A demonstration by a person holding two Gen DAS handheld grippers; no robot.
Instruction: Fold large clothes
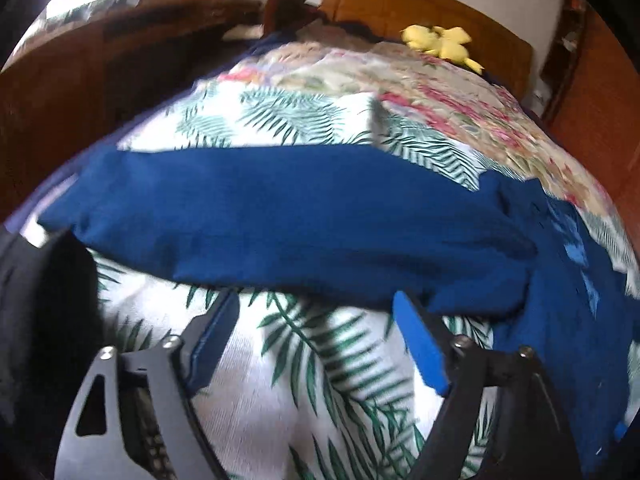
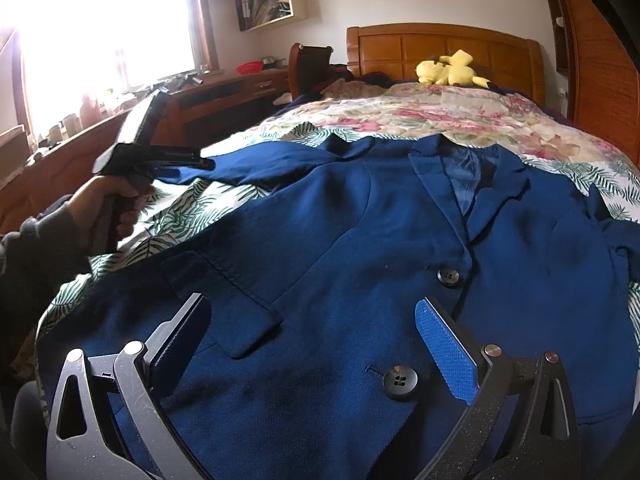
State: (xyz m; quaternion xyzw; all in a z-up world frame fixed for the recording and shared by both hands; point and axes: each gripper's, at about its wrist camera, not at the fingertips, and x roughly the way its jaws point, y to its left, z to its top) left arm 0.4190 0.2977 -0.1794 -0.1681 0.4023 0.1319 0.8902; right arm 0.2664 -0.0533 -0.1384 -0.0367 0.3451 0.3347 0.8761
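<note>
Bedroom, daylight from a window on the left; wooden bed with carved headboard carries a floral quilt toward the head end and a white palm-leaf sheet toward the foot.

Navy blue suit jacket lies flat, front up, across the foot half of the bed, collar toward the headboard, two dark buttons fastened. One blue sleeve stretches out toward the left edge of the bed.

Left gripper: jaws wide apart, nothing between them, above the palm-leaf sheet just short of the sleeve. Right wrist view shows it near the sleeve end; contact cannot be judged.

Right gripper: jaws wide apart, empty, above the jacket's lower front near the bottom button.

Yellow plush toy rests at the headboard.
</note>
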